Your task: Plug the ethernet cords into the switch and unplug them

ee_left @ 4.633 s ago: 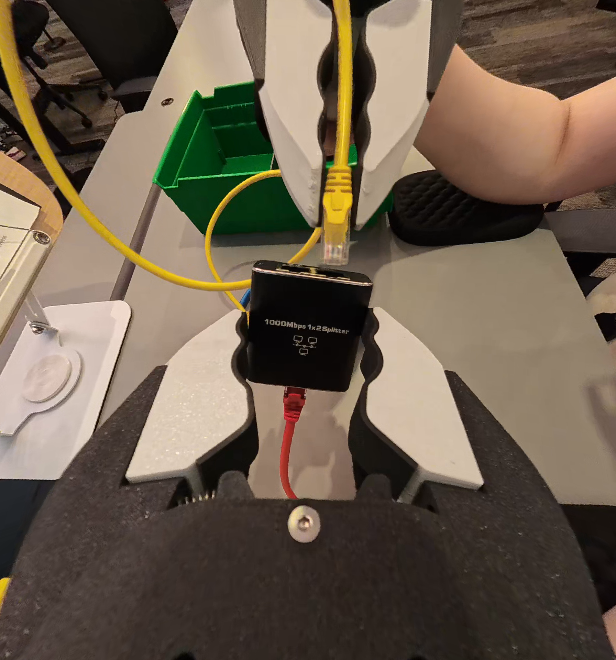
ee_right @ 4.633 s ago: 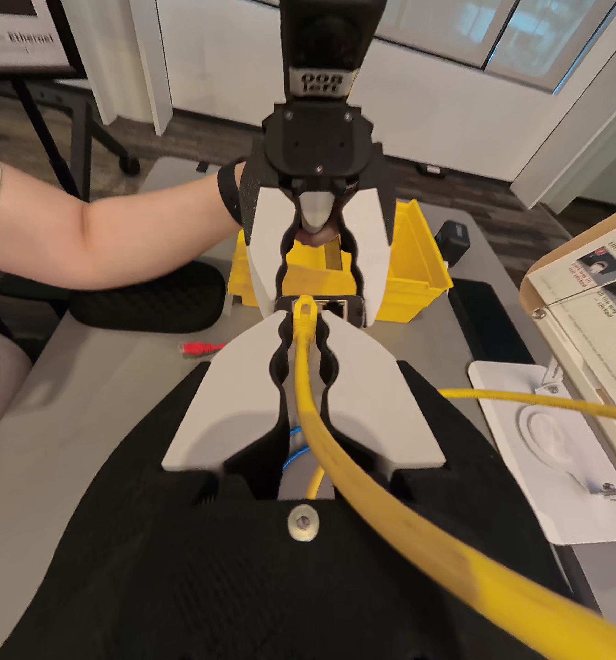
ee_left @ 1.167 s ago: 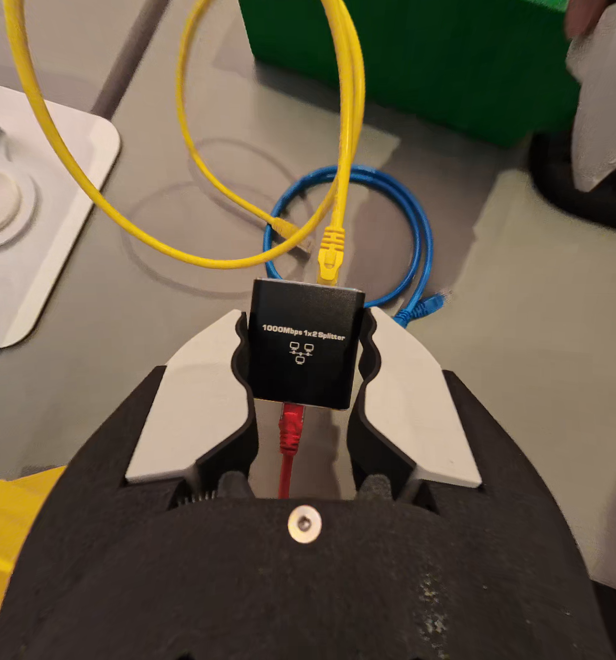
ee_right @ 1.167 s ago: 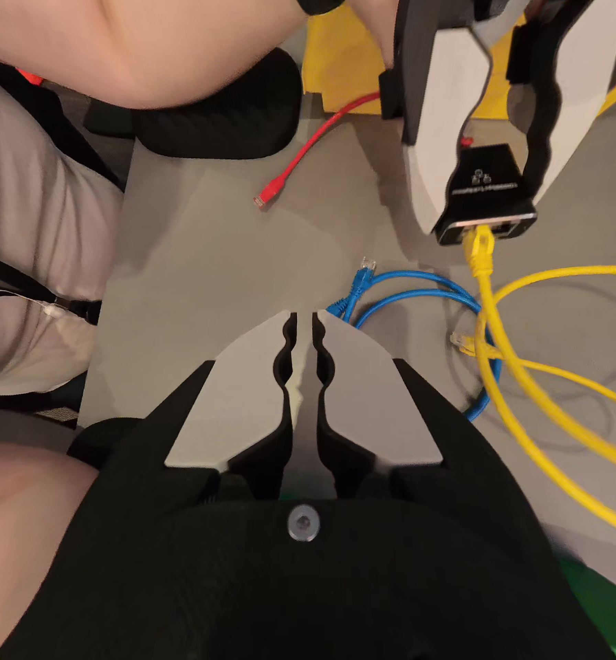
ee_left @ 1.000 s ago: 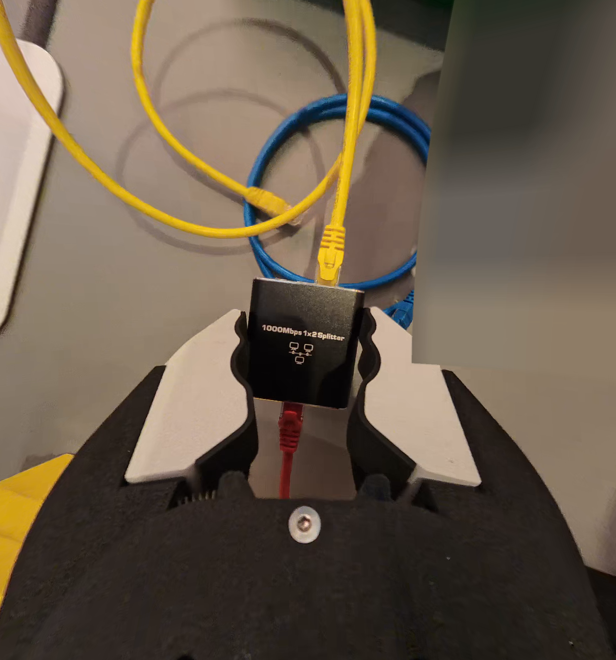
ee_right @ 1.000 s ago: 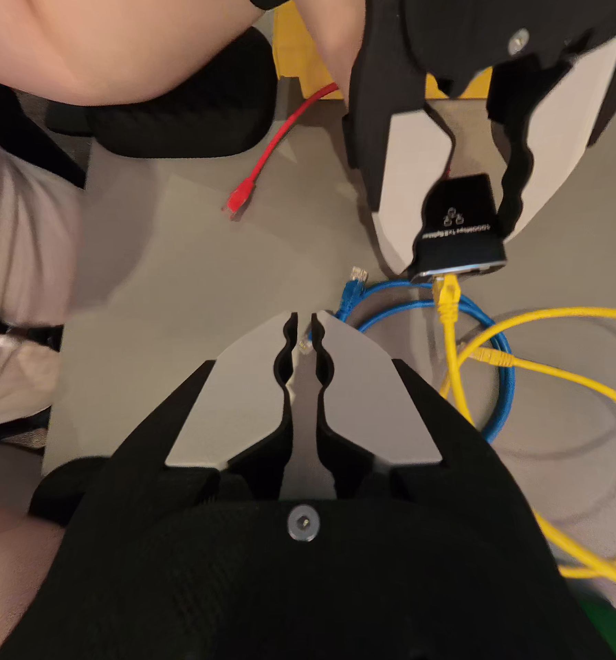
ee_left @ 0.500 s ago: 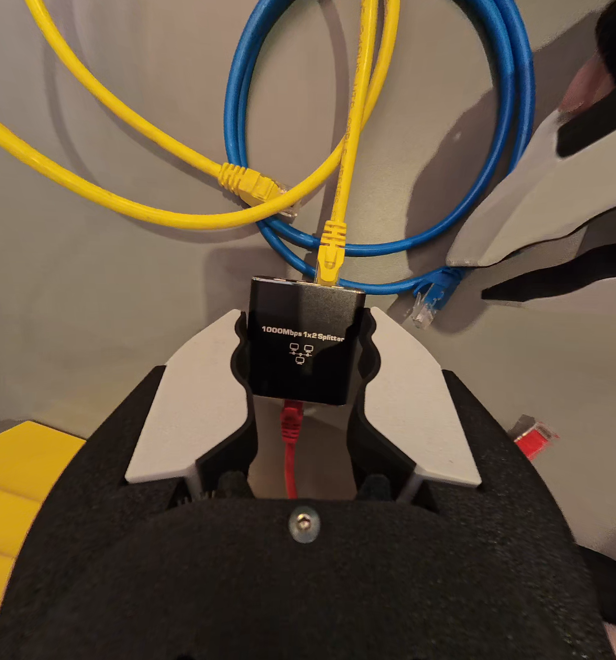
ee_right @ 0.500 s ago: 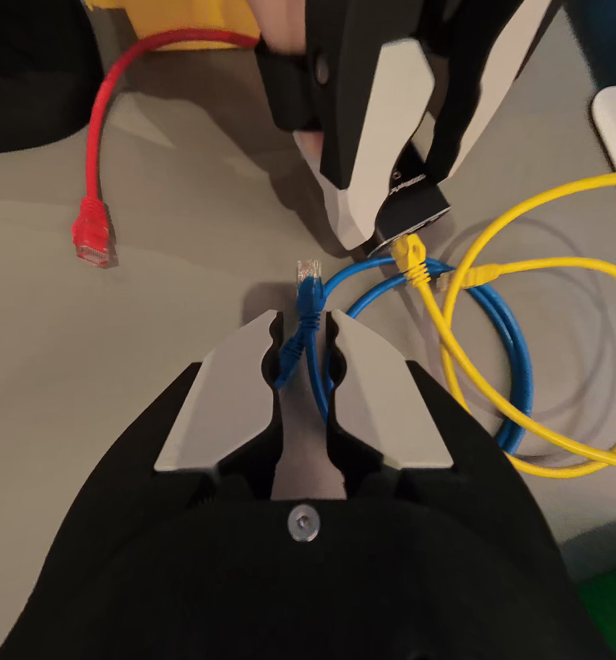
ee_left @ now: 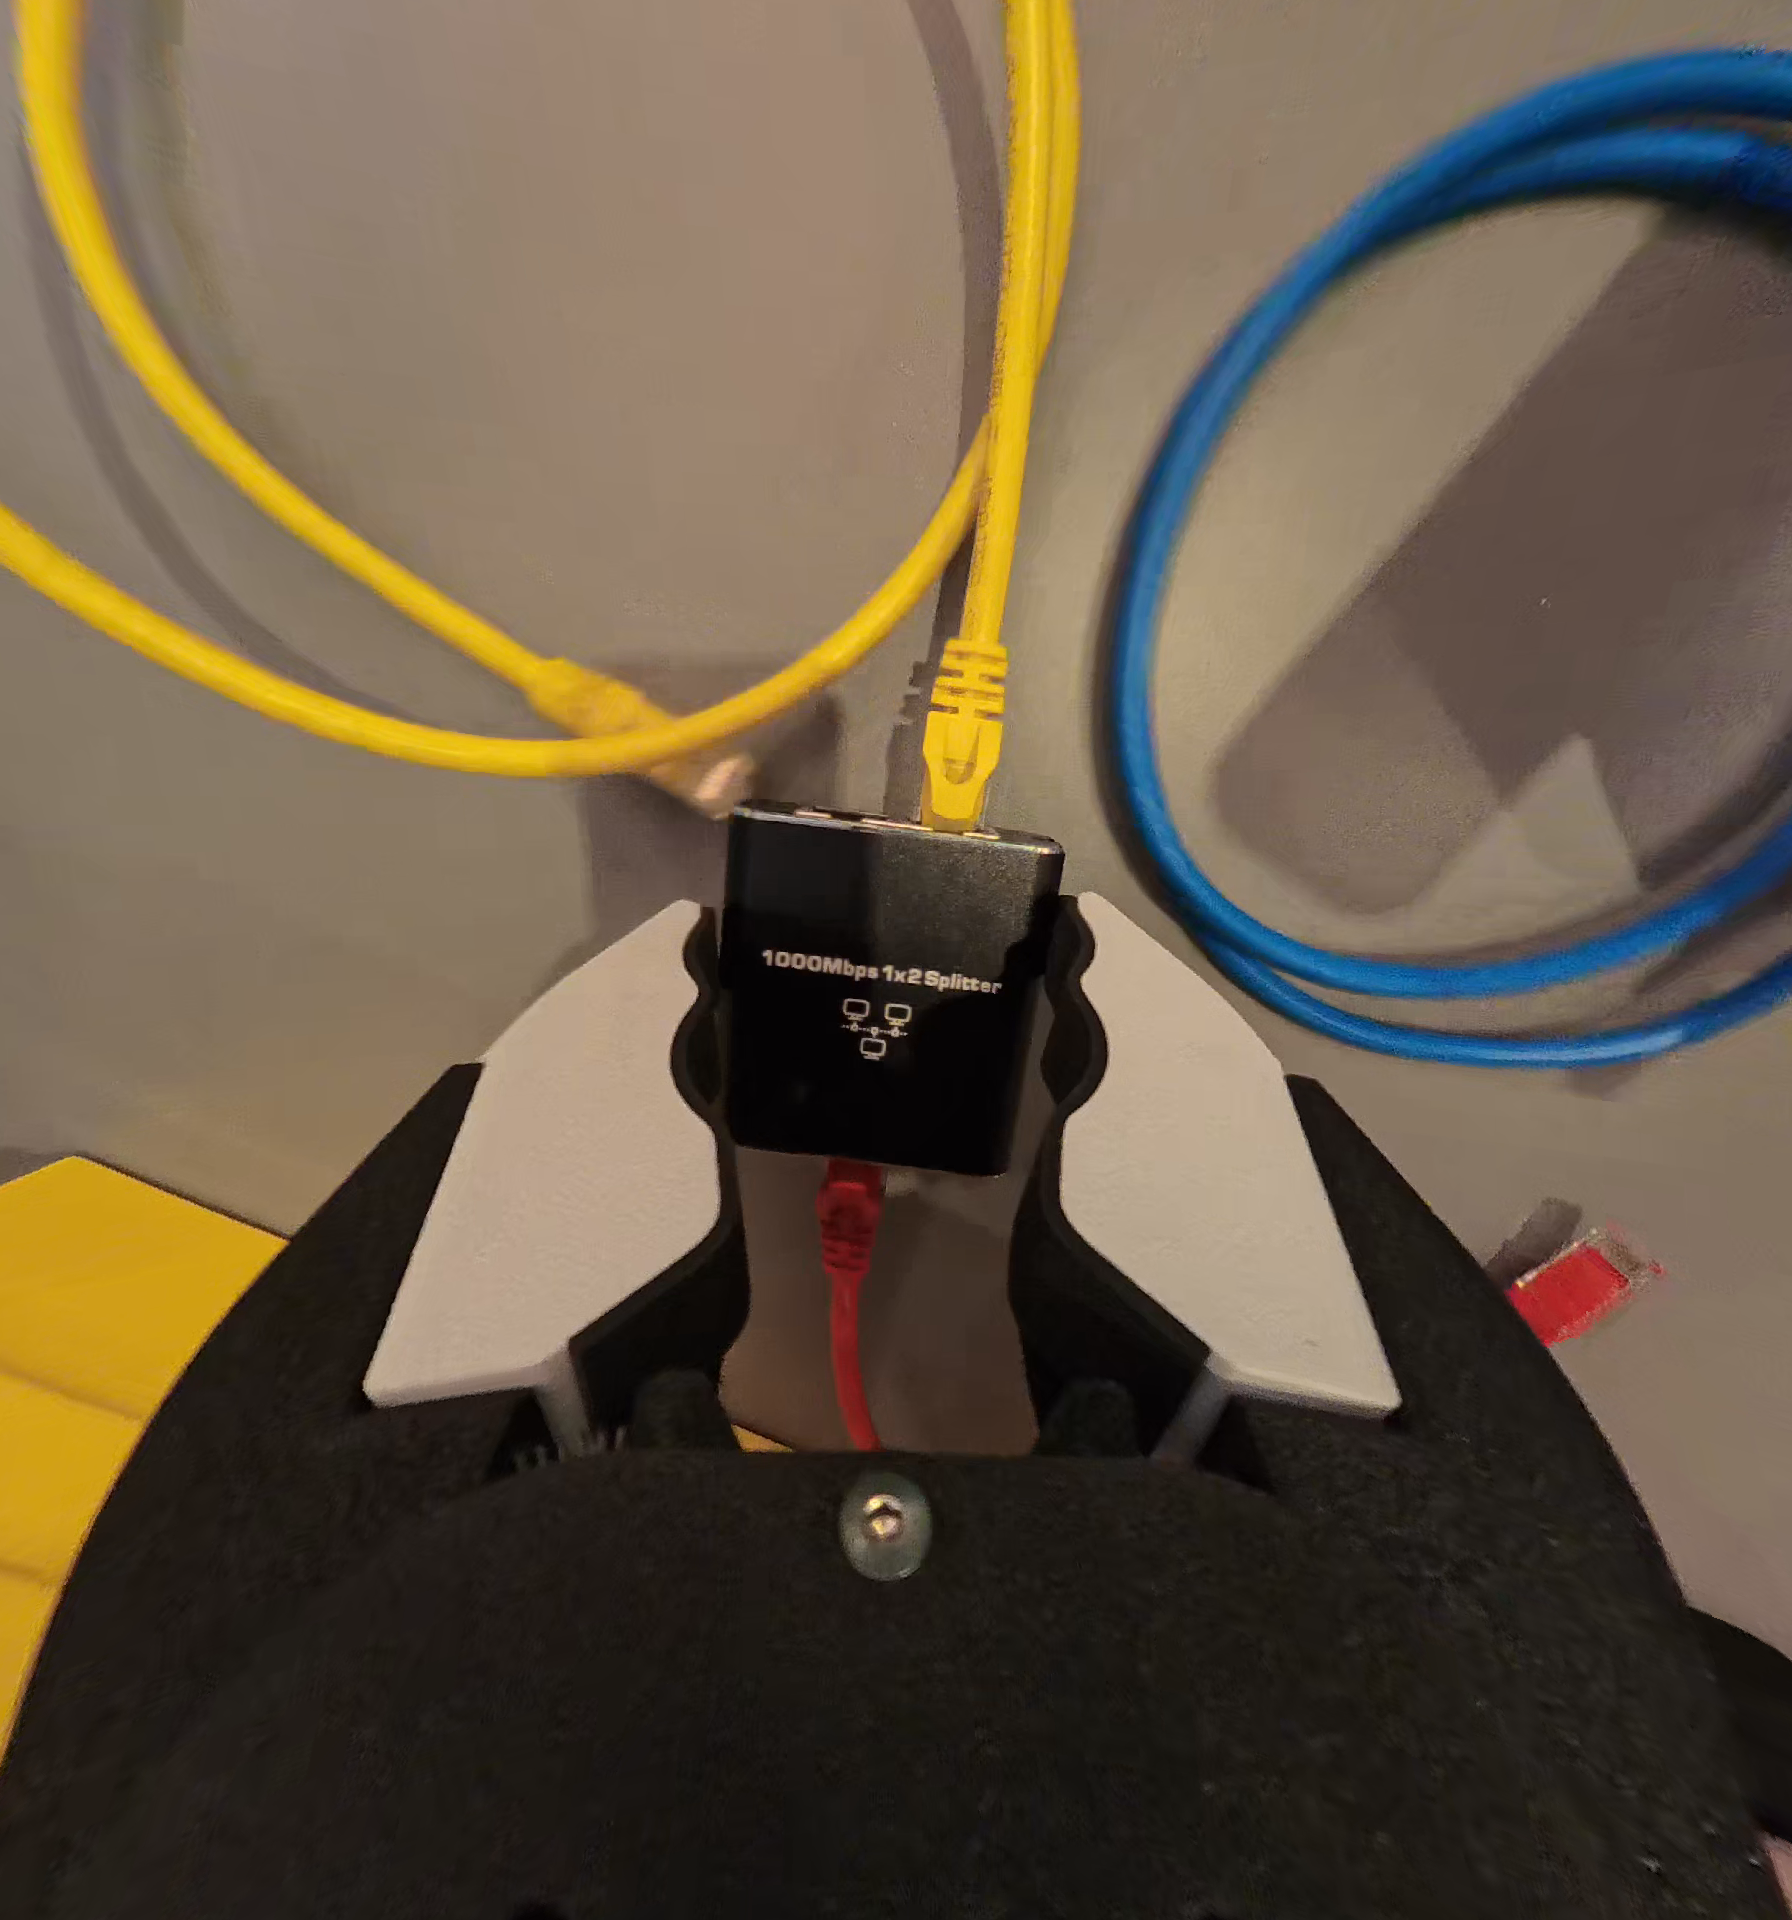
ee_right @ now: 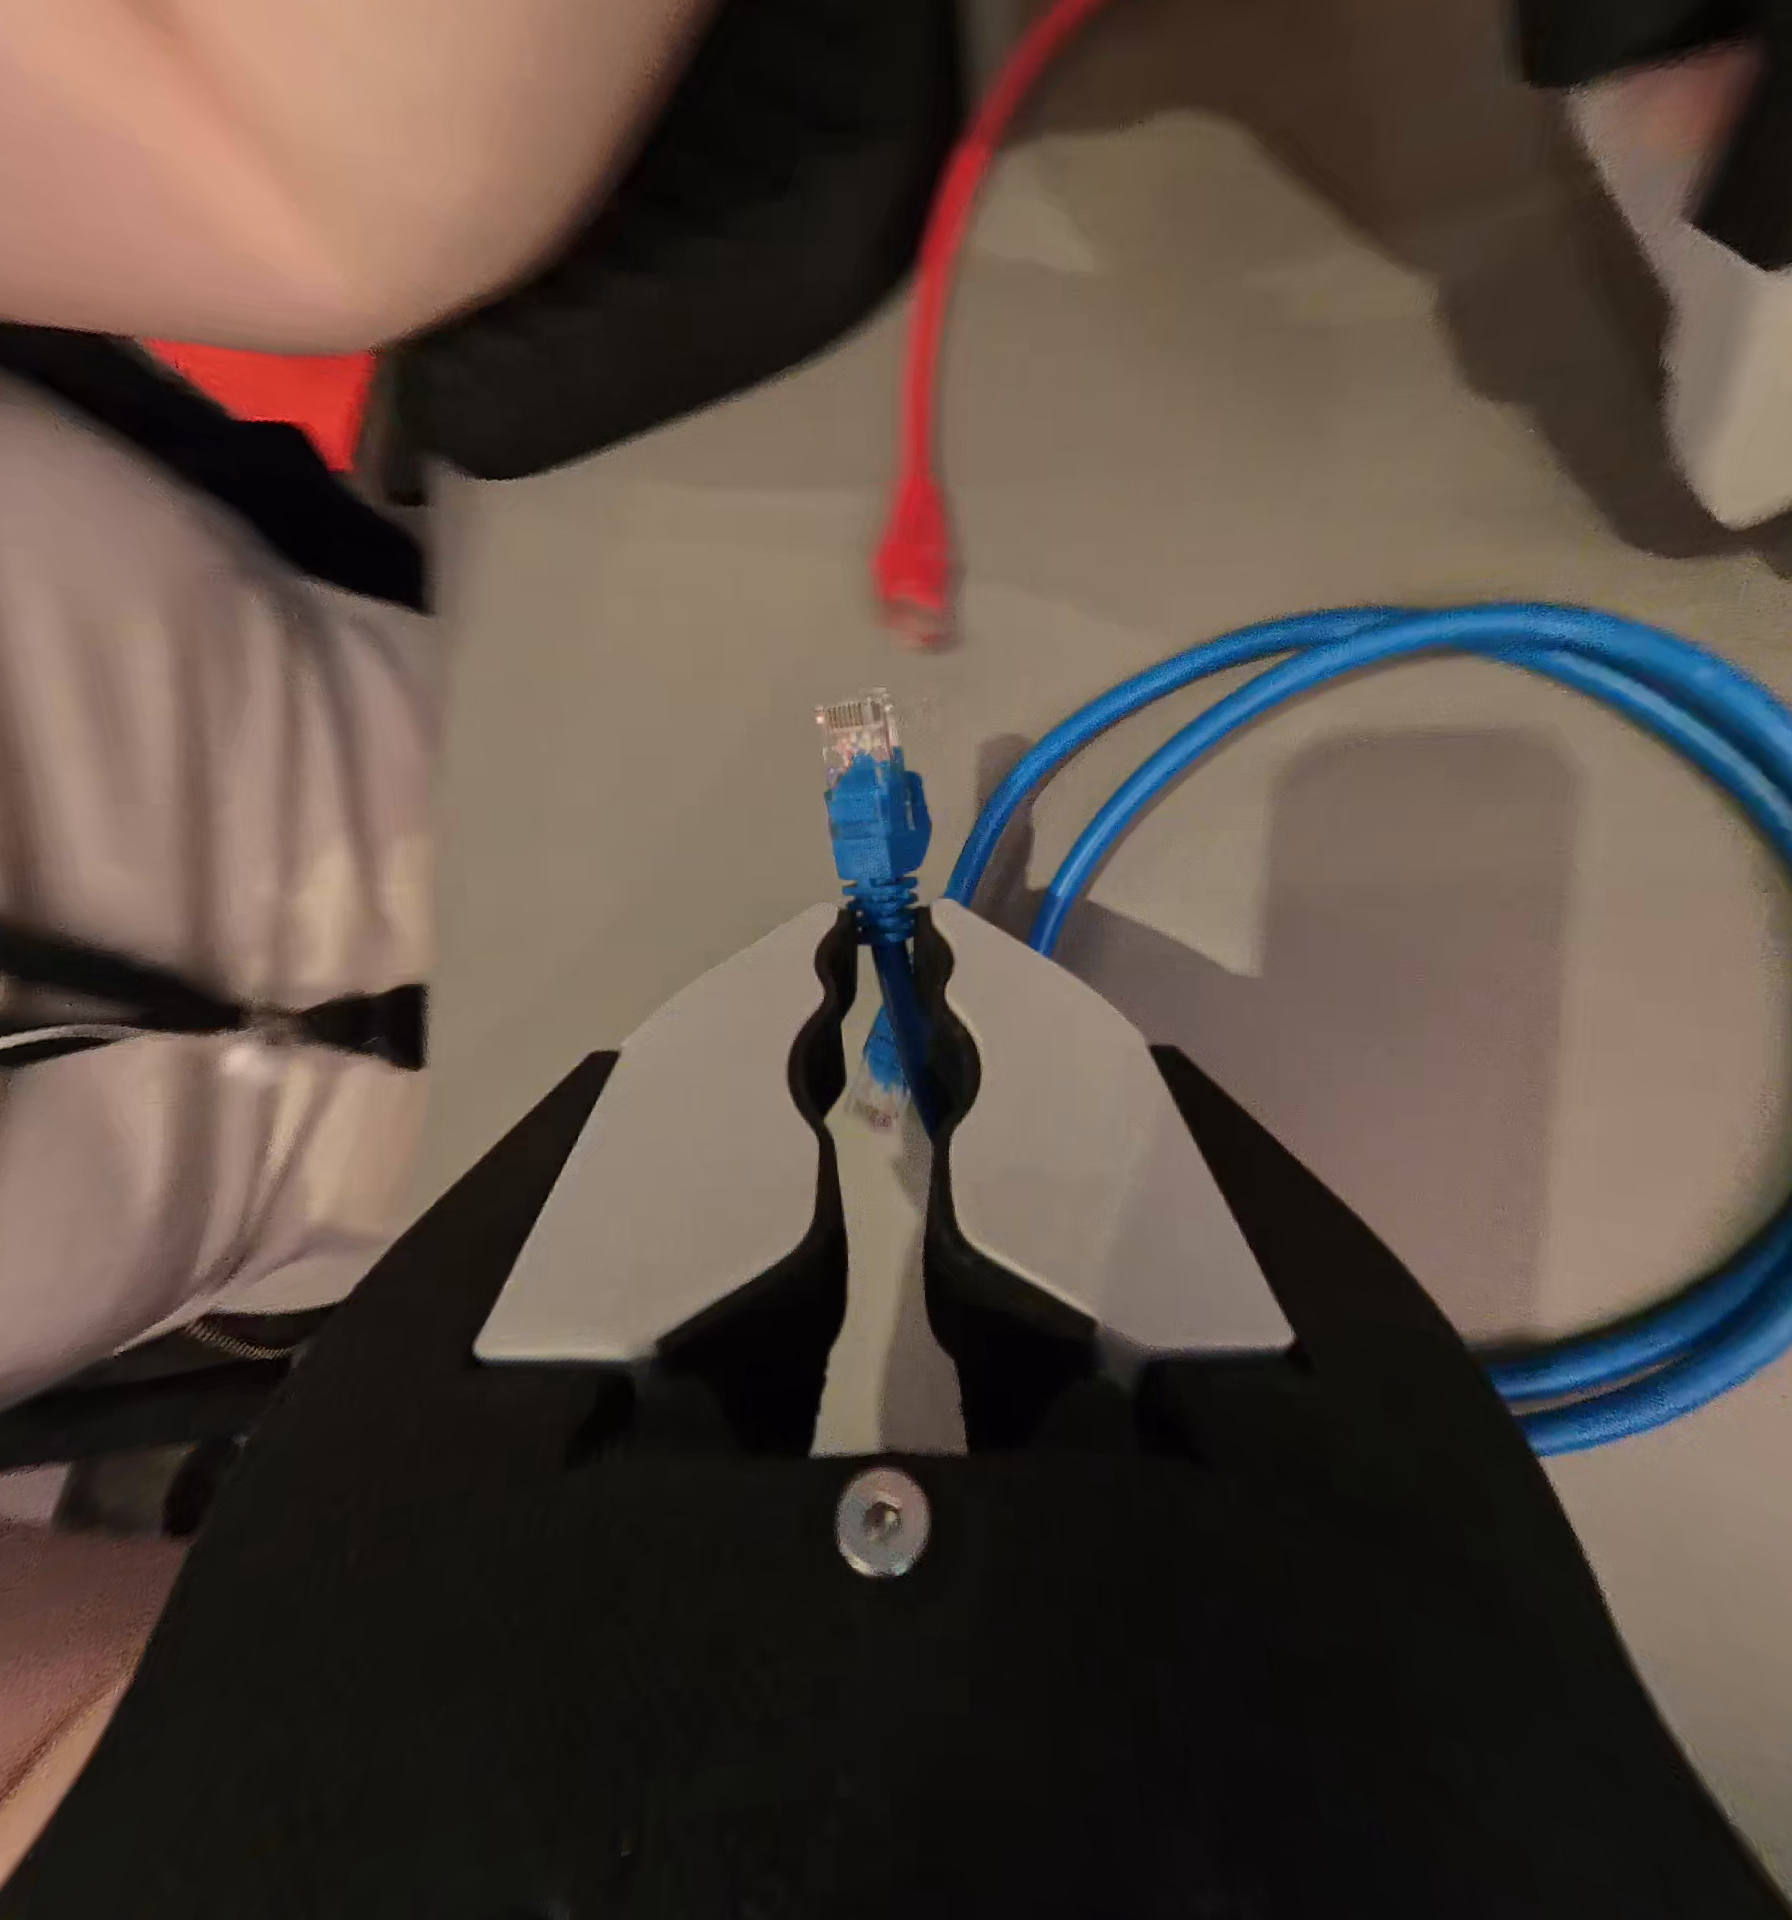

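Switch (ee_left: pixel 887 997), small black box, sits clamped between the two pads of the left claw (ee_left: pixel 887 914), held above the grey counter (ee_left: pixel 456 416). Yellow plug (ee_left: pixel 959 748) is seated in the right-hand port on its far face; port beside it stands empty. Red plug (ee_left: pixel 848 1226) enters the near face, its cord running back between the fingers.

Right claw (ee_right: pixel 881 914) is closed on the blue cord (ee_right: pixel 897 997) just behind the blue plug (ee_right: pixel 866 800); both pads press the strain-relief boot, clear tip pointing forward, clear of the counter. Second blue connector end (ee_right: pixel 876 1081) shows lower down between the fingers; whether the pads touch it cannot be told.

Surroundings:
- Blue coil (ee_left: pixel 1391 935) lies on the counter right of the switch, in two loops.
- Yellow cord (ee_left: pixel 248 520) loops left and ahead of the switch; its free plug (ee_left: pixel 663 748) lies just beside the switch's left front corner.
- Loose red plug end (ee_right: pixel 913 571) lies on the counter ahead of the blue plug, near the line between the two claws.
- Yellow bin (ee_left: pixel 61 1351) at lower left edge.
- Person's forearm (ee_right: pixel 300 156) crosses the top left of the right wrist view, blurred.
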A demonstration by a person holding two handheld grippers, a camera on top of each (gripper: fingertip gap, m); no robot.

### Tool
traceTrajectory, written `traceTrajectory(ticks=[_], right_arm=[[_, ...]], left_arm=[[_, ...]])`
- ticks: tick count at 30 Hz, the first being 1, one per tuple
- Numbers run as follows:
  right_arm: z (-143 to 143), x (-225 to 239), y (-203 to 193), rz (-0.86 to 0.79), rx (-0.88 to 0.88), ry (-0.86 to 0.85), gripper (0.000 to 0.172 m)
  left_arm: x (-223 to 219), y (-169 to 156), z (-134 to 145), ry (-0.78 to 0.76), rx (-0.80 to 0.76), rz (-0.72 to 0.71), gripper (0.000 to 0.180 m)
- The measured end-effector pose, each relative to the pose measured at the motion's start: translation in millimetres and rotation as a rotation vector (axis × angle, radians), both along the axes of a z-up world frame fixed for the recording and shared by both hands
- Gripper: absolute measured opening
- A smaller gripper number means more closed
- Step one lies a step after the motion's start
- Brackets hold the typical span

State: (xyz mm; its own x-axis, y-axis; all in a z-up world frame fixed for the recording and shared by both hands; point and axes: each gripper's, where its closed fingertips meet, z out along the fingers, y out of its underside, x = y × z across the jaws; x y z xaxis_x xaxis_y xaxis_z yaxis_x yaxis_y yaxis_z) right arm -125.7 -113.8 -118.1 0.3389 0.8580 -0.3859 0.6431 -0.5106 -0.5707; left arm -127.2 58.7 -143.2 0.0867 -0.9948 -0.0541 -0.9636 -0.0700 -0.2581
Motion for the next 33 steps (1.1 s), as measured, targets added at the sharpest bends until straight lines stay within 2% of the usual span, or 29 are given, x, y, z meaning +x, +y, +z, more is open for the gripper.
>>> traceTrajectory(ticks=[2, 5, 7, 16, 23, 26, 29, 31, 33], right_arm=[[18, -4, -10, 0.059, 0.026, 0.058, 0.011], [44, -3, -8, 0.042, 0.091, 0.107, 0.011], [52, 3, -7, 0.035, 0.123, 0.089, 0.011], [56, 21, -3, 0.000, 0.129, 0.090, 0.011], [62, 26, -1, -0.010, 0.144, 0.118, 0.011], [75, 28, 3, -0.016, 0.162, 0.174, 0.011], [103, 28, 13, -0.029, 0.195, 0.294, 0.011], [126, 28, 21, -0.034, 0.210, 0.386, 0.011], [147, 28, 29, -0.032, 0.204, 0.474, 0.011]], left_arm=[[-4, 0, -4, 0.028, -0.004, -0.003, 0.060], [-6, -3, -9, 0.049, -0.028, 0.006, 0.060], [-6, -3, -11, 0.057, -0.022, -0.006, 0.060], [-5, -6, -14, 0.069, 0.031, -0.077, 0.060], [-3, -1, -7, 0.048, 0.095, -0.083, 0.071], [0, -2, 12, -0.014, 0.110, -0.067, 0.073], [4, -4, 50, -0.156, 0.141, -0.066, 0.072], [8, -7, 84, -0.328, 0.141, -0.085, 0.071], [12, -17, 129, -0.576, 0.104, -0.126, 0.067]])
